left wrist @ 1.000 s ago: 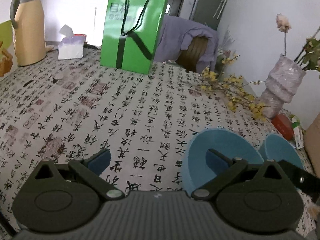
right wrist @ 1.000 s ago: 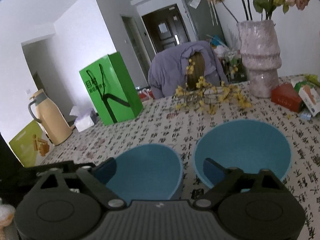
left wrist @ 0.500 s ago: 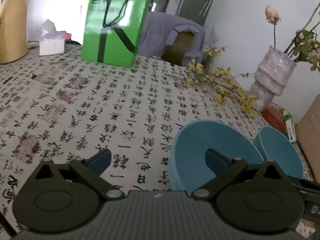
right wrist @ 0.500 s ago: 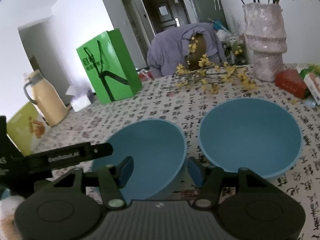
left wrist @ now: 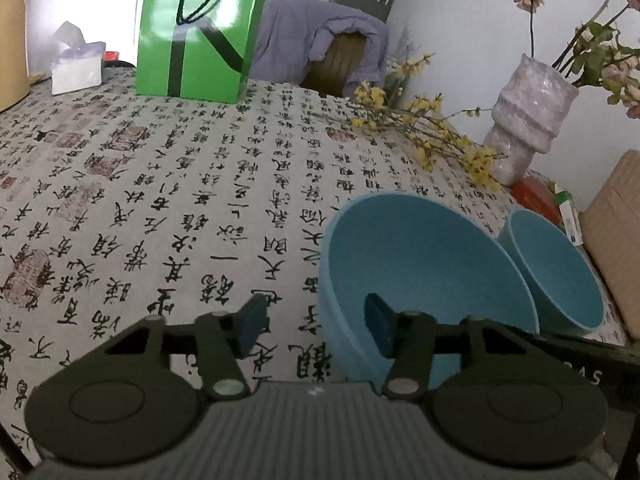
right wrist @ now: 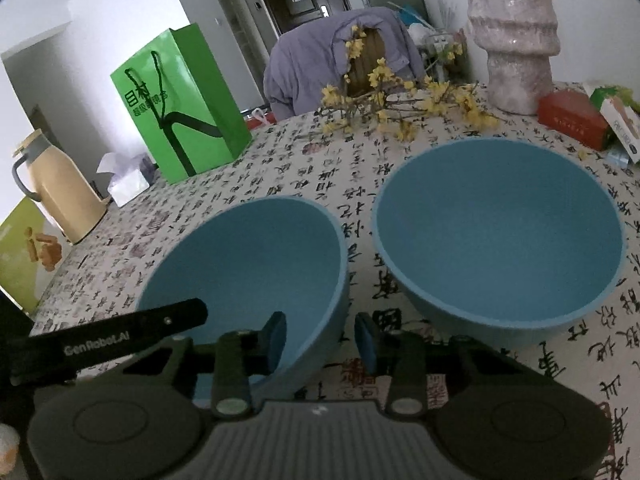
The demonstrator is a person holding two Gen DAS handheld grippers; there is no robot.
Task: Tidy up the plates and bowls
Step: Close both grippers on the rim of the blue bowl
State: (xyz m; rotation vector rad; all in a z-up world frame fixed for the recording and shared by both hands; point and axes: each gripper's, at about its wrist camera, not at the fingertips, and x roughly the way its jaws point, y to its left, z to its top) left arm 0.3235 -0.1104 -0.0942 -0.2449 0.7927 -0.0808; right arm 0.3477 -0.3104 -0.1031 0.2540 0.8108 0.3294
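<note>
Two blue bowls stand side by side on the calligraphy-print tablecloth point(left wrist: 168, 184). My left gripper point(left wrist: 316, 320) straddles the left wall of the nearer bowl point(left wrist: 420, 264): one finger is inside, the other outside over the cloth. Its jaws are closing, and a gap still shows at the outer pad. My right gripper point(right wrist: 322, 338) straddles the right wall of that same bowl point(right wrist: 248, 264), jaws closing, pads not touching. The second bowl point(right wrist: 496, 236) sits free to the right, also seen as the farther bowl point(left wrist: 552, 272). The left gripper's finger point(right wrist: 120, 336) reaches over the near rim.
A green paper bag point(left wrist: 196, 28) stands at the back. Yellow flower branches point(right wrist: 400, 100) lie before a pale vase point(right wrist: 512, 32). A red box point(right wrist: 572, 118) and cartons are at the right, with a cardboard box point(left wrist: 616, 232). A thermos jug point(right wrist: 56, 188) and tissues point(left wrist: 76, 64) are at the left.
Both grippers have come down onto the nearer bowl and their jaws have narrowed. The right gripper, earlier spanning toward both bowls, now brackets only the nearer bowl's right wall.
</note>
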